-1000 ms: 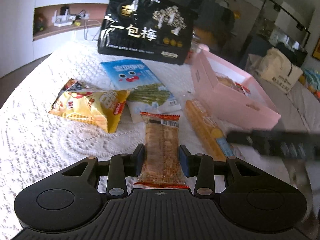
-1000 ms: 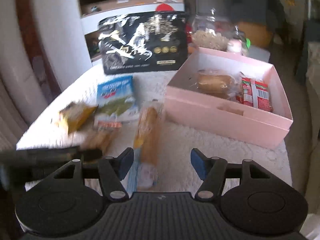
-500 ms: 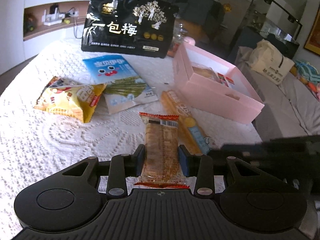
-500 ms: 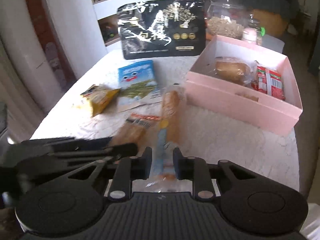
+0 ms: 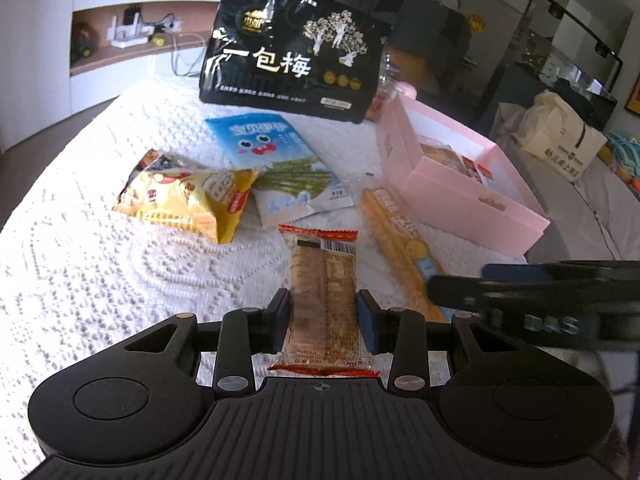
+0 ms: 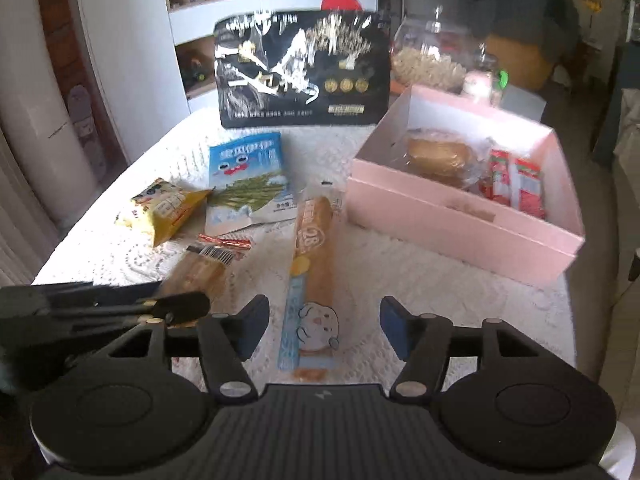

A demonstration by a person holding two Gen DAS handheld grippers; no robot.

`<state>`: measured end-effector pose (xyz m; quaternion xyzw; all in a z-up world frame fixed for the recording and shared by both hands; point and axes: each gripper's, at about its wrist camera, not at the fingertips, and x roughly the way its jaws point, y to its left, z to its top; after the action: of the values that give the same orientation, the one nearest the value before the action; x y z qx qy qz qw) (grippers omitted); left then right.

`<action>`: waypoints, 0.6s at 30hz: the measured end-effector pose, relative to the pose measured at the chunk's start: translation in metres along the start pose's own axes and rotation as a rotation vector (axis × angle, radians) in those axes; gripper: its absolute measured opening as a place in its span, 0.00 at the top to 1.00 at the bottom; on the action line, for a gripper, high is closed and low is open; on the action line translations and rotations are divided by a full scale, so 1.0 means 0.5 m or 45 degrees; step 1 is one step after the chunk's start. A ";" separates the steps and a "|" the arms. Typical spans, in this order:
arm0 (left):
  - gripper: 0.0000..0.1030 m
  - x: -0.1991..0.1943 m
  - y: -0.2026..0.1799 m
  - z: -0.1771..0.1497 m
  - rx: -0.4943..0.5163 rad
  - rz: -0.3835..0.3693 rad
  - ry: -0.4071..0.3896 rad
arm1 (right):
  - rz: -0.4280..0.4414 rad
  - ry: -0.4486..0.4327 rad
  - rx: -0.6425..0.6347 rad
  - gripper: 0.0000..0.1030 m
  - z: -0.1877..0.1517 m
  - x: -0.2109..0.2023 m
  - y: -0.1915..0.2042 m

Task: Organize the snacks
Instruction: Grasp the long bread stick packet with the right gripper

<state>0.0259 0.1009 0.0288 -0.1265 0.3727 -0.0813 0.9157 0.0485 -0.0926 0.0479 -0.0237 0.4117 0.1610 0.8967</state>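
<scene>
My left gripper is shut on a clear-wrapped wafer pack with red ends, its pads pressing both long sides just above the white lace tablecloth. My right gripper has its jaws opening. A long bread stick pack with a blue cartoon end lies on the cloth between them, and neither pad touches it. To the right stands an open pink box, holding a wrapped bun and red packets.
A yellow chip bag and a blue snack pack lie to the left on the cloth. A large black bag stands upright at the back, with glass jars beside it. The table edge runs just right of the pink box.
Half a second ago the right gripper was shut on the bread stick pack; now its jaws stand wide apart around it. The left gripper still holds the wafer pack.
</scene>
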 end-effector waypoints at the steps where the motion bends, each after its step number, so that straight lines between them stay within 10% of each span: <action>1: 0.60 -0.002 0.001 -0.002 0.000 0.000 0.001 | 0.018 0.030 0.009 0.38 0.003 0.016 0.000; 4: 0.60 -0.010 0.011 -0.006 -0.011 0.007 -0.002 | 0.046 0.066 0.037 0.38 0.005 0.047 0.006; 8: 0.60 -0.018 0.028 -0.011 -0.039 0.030 -0.007 | 0.067 0.075 -0.006 0.67 -0.002 0.055 0.021; 18: 0.60 -0.038 0.012 -0.015 -0.040 -0.025 -0.022 | 0.238 0.085 0.026 0.70 -0.069 -0.015 -0.039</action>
<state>0.0074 0.1099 0.0346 -0.1452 0.3647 -0.0834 0.9159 0.0246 -0.1195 0.0290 0.0184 0.4434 0.2388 0.8637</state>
